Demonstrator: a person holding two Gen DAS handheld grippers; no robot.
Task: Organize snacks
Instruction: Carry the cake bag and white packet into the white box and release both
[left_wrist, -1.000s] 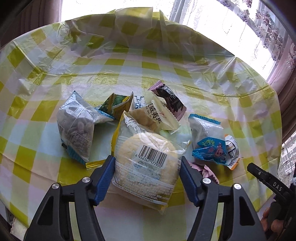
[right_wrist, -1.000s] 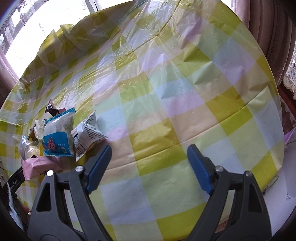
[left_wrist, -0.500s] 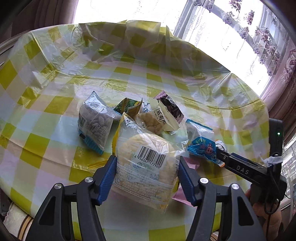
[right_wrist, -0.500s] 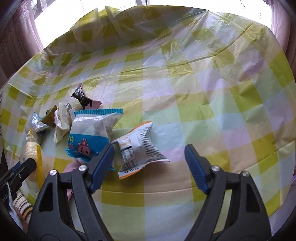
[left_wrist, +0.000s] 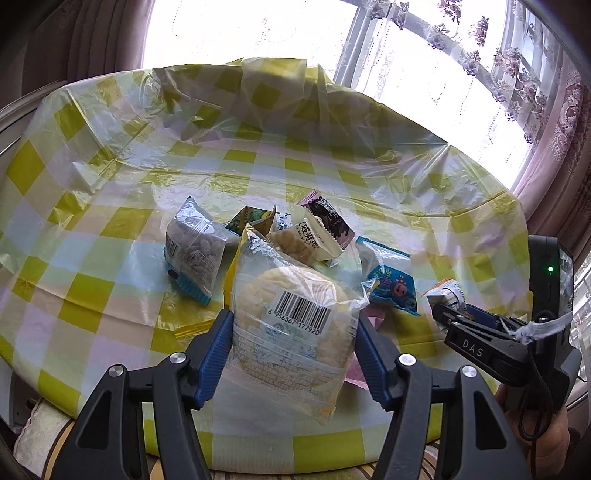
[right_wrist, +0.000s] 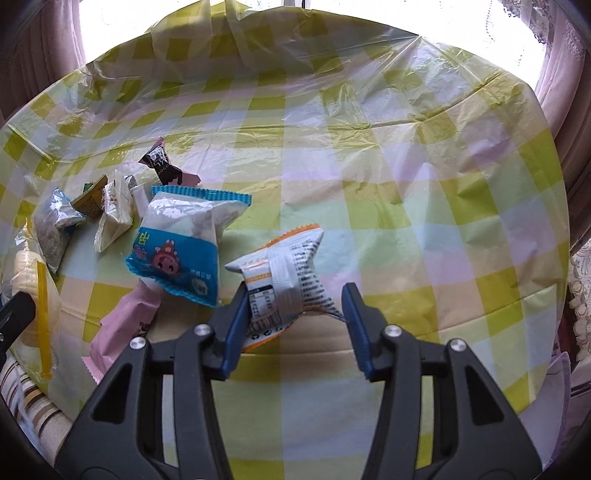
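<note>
My left gripper (left_wrist: 295, 347) is shut on a clear bag with a round yellow cake (left_wrist: 291, 314) and holds it lifted over the table's near edge. My right gripper (right_wrist: 293, 321) is open around a white and orange snack packet (right_wrist: 284, 277) that lies on the table; its left pad touches the packet. The packet also shows in the left wrist view (left_wrist: 445, 293), beside the right gripper's body (left_wrist: 487, 343). A blue and white pig packet (right_wrist: 181, 243) lies just left of it.
A pile of snacks lies on the yellow checked tablecloth (right_wrist: 406, 184): a nut bag (left_wrist: 194, 251), a cream wafer packet (left_wrist: 303, 243), a chocolate packet (left_wrist: 328, 221), a green packet (left_wrist: 251, 218), a pink packet (right_wrist: 122, 325). Window and curtains stand behind.
My left gripper has lifted the cake bag and drawn back from the pile. My right gripper has swung left and moved in around the white and orange packet.
</note>
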